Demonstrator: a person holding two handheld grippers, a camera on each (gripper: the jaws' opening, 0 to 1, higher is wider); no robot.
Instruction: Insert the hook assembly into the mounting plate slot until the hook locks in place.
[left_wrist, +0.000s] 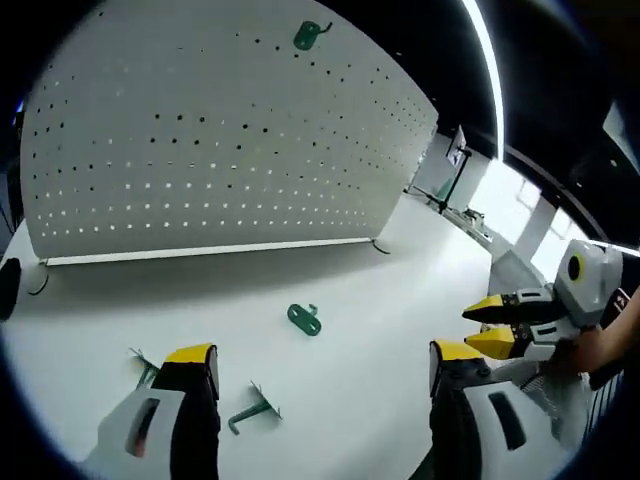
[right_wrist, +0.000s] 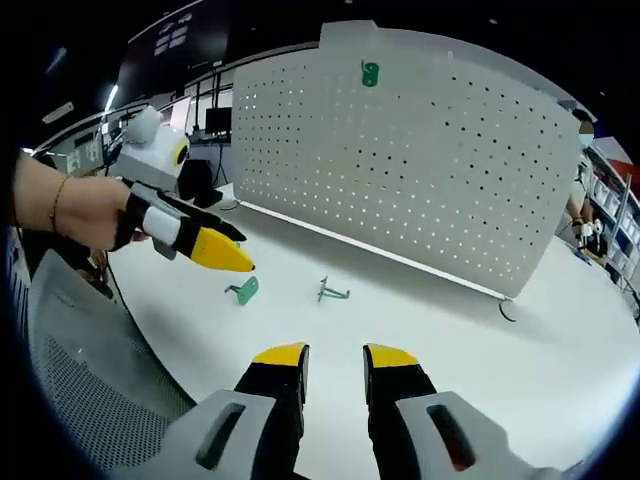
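A white pegboard (left_wrist: 220, 140) stands upright at the back of the table, with one green hook (left_wrist: 308, 35) mounted near its top edge. Three loose green hooks lie on the table: one (left_wrist: 304, 319) in the middle, one (left_wrist: 253, 410) between my jaws, and one (left_wrist: 145, 368) partly hidden behind my left jaw. My left gripper (left_wrist: 322, 355) is wide open and empty. In the right gripper view the pegboard (right_wrist: 420, 160) and its mounted hook (right_wrist: 370, 73) show, with two loose hooks (right_wrist: 243, 290) (right_wrist: 330, 292) ahead. My right gripper (right_wrist: 336, 355) is slightly open and empty.
The right gripper (left_wrist: 505, 325) enters from the right, held by a hand (left_wrist: 600, 345). The left gripper (right_wrist: 215, 250) hovers over the table's left side, held by a hand (right_wrist: 80, 210). A mesh chair (right_wrist: 90, 400) sits near. A cable (right_wrist: 510, 310) lies at the pegboard's foot.
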